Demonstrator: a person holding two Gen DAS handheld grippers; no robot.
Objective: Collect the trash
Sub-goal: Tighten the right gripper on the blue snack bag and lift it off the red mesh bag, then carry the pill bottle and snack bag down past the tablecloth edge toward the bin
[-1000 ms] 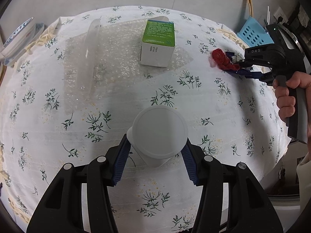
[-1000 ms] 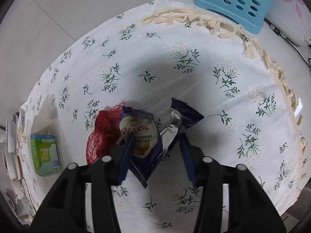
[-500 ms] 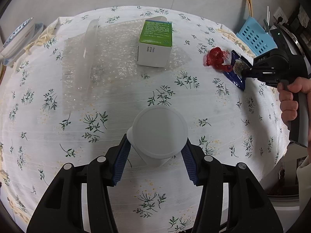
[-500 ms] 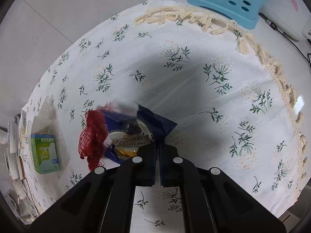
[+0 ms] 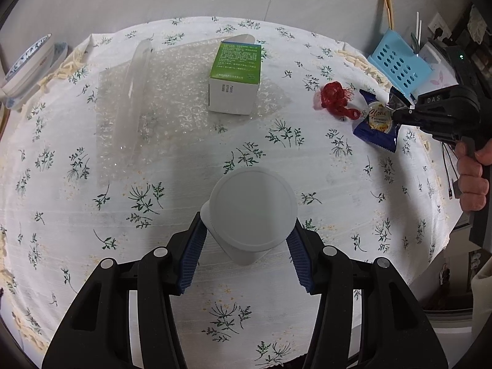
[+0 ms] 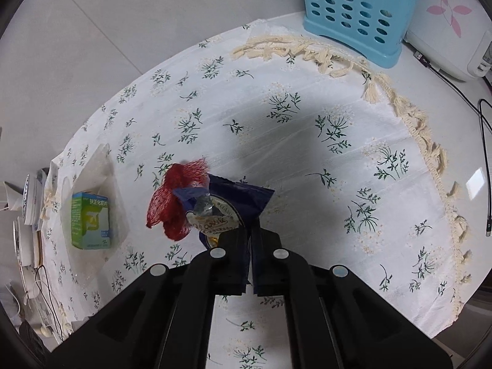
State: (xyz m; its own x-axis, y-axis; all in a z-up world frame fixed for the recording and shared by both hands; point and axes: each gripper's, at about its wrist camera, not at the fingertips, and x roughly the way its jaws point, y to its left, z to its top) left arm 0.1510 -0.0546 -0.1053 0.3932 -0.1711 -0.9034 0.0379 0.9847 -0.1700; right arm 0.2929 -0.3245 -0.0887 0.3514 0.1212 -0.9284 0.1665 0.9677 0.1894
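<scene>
White cloth with small green plants printed on it (image 5: 307, 166) is spread over the table, and a pale tiled floor is seen behind it. At the bottom middle of the left wrist view, a white plastic cup (image 5: 252, 212) is held by the left gripper (image 5: 246, 246), with its flat round end turned toward the camera. The blue pads (image 5: 191, 255) are set on both sides of the cup and are pressed against it, so the jaws are held partly apart by the cup. At the upper middle of that view, a green and white box (image 5: 235, 77) is seen standing on a clear sheet of bubble wrap (image 5: 160, 107). A clear plastic piece (image 5: 132, 86) is laid across the left part of the sheet. At the right of the same view, the right gripper (image 5: 399, 115) is held in a hand (image 5: 472, 181). A dark blue snack wrapper (image 6: 227, 212) is pinched between its jaws, which are pressed tight together on the wrapper's edge. In the right wrist view, the wrapper is seen in the middle, just above the black fingers, and looks lifted a little off the cloth. A bit of red net (image 6: 175, 200) is seen right beside the wrapper, on its left; whether the two are stuck together cannot be told. A light blue basket with holes (image 6: 356, 15) is placed at the top right, past the cloth's fringe.
</scene>
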